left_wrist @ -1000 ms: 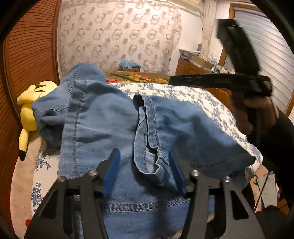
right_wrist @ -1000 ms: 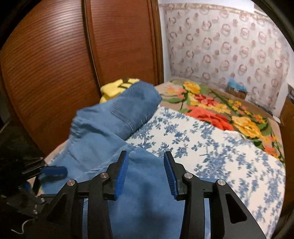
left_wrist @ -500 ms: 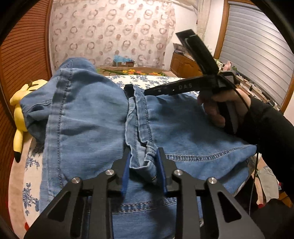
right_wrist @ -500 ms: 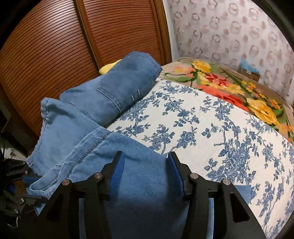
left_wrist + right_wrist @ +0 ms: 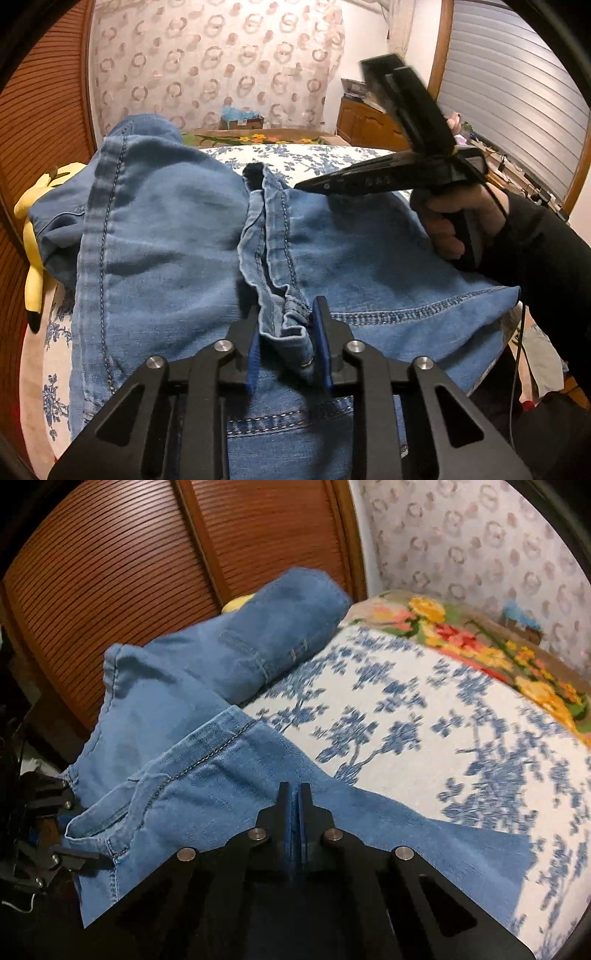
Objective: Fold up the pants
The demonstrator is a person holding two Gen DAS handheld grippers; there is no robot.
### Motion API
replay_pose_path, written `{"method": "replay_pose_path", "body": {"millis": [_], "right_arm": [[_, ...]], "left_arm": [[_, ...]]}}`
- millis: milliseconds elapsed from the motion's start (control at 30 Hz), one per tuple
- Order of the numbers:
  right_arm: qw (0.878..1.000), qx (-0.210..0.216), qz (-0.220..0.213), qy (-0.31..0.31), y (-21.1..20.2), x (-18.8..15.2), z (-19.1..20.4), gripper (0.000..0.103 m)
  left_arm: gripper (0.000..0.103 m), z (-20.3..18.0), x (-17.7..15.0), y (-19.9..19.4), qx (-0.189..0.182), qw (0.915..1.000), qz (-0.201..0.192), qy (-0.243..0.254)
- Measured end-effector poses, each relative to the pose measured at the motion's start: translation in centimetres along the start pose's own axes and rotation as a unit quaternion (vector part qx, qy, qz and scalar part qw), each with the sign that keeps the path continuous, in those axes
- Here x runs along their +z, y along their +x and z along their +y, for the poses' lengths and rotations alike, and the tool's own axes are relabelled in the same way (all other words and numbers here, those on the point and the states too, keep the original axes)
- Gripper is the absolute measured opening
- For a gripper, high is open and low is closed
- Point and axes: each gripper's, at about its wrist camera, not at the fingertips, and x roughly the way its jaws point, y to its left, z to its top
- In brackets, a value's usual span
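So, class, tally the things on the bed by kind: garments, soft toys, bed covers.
Garments: 1, the jeans
Soft toys: 1, the yellow plush
Bed covers: 2, blue-flowered sheet and bright floral blanket
Total: 4

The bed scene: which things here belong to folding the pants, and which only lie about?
For the job: jeans; left tongs, clamped on their bunched fly; right tongs, closed.

Lying about: yellow plush toy; flowered blanket; box.
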Motion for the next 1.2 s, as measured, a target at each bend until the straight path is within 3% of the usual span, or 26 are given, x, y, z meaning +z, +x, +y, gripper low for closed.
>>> {"method": "replay_pose_path", "body": {"millis": [200, 400, 600, 733, 967, 1133, 1200], "right_arm": [[0.997, -0.014, -0.077, -0.009, -4.1, 0.0, 0.3, 0.001], [0.992, -0.024, -0.122, -0.023, -8.1, 0.4, 1.1, 0.001], [0.986, -0.003, -0.16, -0.052, -9.9, 1.6, 4.2, 0.001], [0.984, 0.009, -0.156, -0.08, -8.1, 2.3, 7.2, 0.001], [0.992, -0.004, -0.091, -0.086, -0.9, 2.0, 8.7, 0.001], [0.995, -0.022, -0.067, -0.071, -0.5, 1.0, 8.1, 0.003], [0.994, -0.022, -0.076, -0.069, -1.7, 0.9, 8.0, 0.004]], "left_arm": [[0.009, -1.1, 0.7, -2.5, -0.007, 0.9991, -0.04, 0.016], [0.009, -1.4, 1.8, -7.2, -0.009, 0.9951, -0.097, 0.016], [0.009, 0.6, 1.3, -11.5, 0.001, 0.9919, -0.127, -0.006], [0.009, 2.1, -0.7, -11.9, 0.024, 0.9927, -0.115, -0.027], [0.009, 4.8, -3.7, -8.0, 0.053, 0.9953, -0.048, -0.065], [0.013, 5.2, -4.4, -6.8, 0.064, 0.9947, -0.031, -0.074], [0.021, 5.1, -4.3, -6.8, 0.065, 0.9946, -0.032, -0.074]]}}
